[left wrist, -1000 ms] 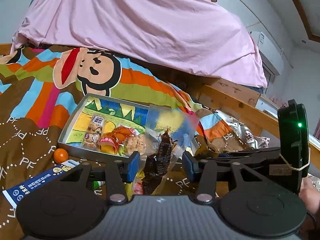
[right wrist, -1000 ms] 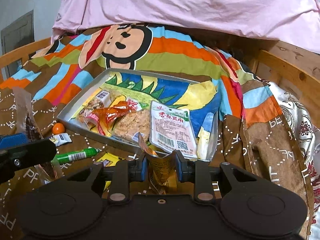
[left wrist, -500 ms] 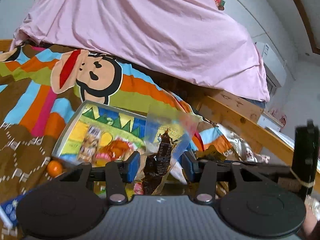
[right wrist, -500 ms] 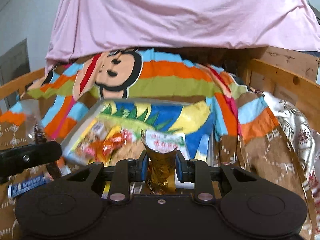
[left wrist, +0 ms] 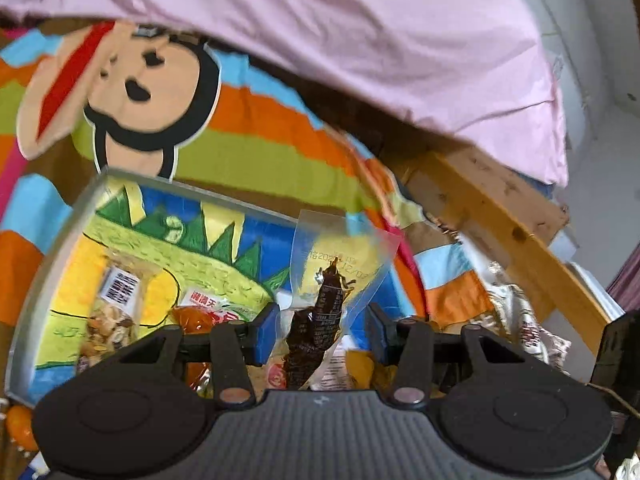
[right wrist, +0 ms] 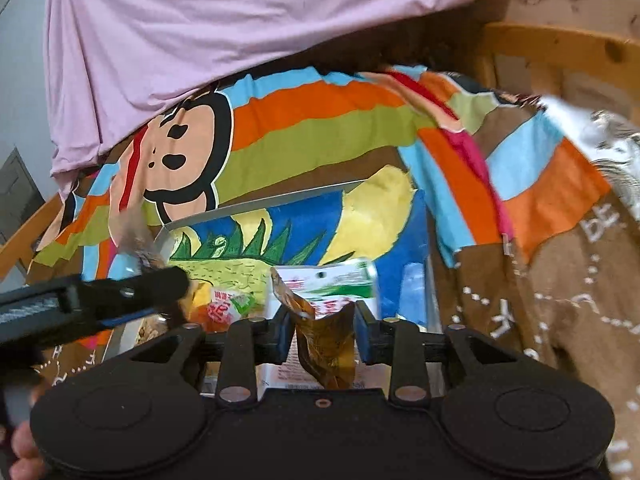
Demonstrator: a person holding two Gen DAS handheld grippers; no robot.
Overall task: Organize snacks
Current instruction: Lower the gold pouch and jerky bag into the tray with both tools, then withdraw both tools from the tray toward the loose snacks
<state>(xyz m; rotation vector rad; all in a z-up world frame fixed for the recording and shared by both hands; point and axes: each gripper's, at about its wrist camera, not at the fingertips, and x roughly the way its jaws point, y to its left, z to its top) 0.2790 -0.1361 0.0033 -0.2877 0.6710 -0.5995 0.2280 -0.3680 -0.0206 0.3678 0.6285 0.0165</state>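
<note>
My left gripper (left wrist: 322,330) is shut on a clear packet with a dark brown snack (left wrist: 320,332), held upright over the near edge of the grey tray (left wrist: 52,236). The tray's floor is a bright drawing, and it holds a nut packet (left wrist: 108,312) and an orange-red packet (left wrist: 200,318). My right gripper (right wrist: 322,336) is shut on a golden-brown packet (right wrist: 326,346), held above the tray's near right part, over a white and green packet (right wrist: 332,284). The left gripper also shows in the right wrist view (right wrist: 132,292), at the left.
The tray lies on a striped blanket with a monkey face (left wrist: 152,76). A pink sheet (left wrist: 360,32) hangs behind. A wooden bed rail (left wrist: 508,216) runs along the right. A small orange (left wrist: 18,432) lies left of the tray's near corner.
Both grippers have moved forward over the tray with their packets still held. The tray looks larger and closer in both views.
</note>
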